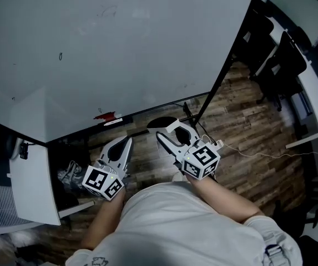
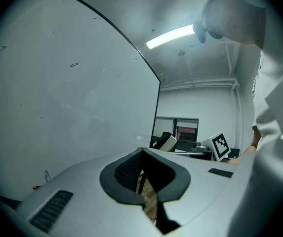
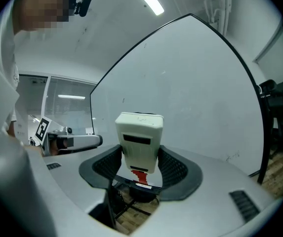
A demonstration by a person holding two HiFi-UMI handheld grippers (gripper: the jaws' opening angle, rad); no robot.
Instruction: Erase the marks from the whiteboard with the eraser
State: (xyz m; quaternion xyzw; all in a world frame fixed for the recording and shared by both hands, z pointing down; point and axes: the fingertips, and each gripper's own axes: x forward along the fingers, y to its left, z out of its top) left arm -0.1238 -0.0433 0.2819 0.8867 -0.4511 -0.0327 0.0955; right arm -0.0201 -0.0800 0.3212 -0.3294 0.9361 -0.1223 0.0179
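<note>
The whiteboard fills the upper head view and is nearly clean. A small oval mark and a faint scribble remain on it; the oval mark also shows in the left gripper view. My right gripper is shut on the white eraser, held below the board's lower edge. In the right gripper view the eraser stands upright between the pads, with the board behind. My left gripper is beside it, shut and holding nothing.
A red object and a white marker lie on the board's tray. Black chairs stand at the right on the wooden floor. A thin cable runs across the floor. A white panel is at the lower left.
</note>
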